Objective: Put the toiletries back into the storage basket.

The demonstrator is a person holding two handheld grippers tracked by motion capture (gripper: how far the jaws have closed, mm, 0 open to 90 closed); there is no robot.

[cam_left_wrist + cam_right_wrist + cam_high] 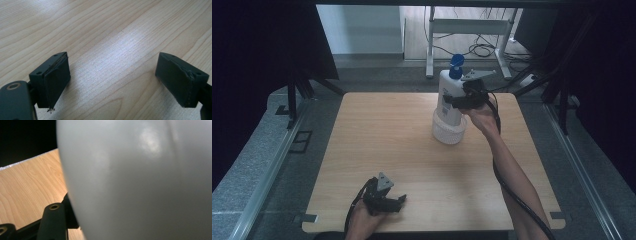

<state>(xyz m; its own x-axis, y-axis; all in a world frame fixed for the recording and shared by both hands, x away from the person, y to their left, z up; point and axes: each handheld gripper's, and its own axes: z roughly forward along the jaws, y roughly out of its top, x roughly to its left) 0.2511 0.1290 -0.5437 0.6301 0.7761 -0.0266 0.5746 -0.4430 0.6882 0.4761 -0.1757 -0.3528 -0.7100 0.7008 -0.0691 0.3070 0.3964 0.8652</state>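
A tall white bottle (448,97) with a blue cap (456,65) stands upright inside a low white basket (449,132) at the back right of the wooden table (402,150). My right gripper (459,101) is shut on the bottle's side, coming from the right. Up close in the right gripper view the white bottle (140,182) is a broad pale surface, with one jaw beside it at the lower left. My left gripper (399,202) rests near the table's front edge. Its jaws stand wide apart in the left gripper view (112,82) over bare wood.
Behind the table stand a white metal frame (469,30) and loose cables (482,49) on the floor. Dark curtains hang on both sides. A black cable (512,192) trails along the person's right forearm.
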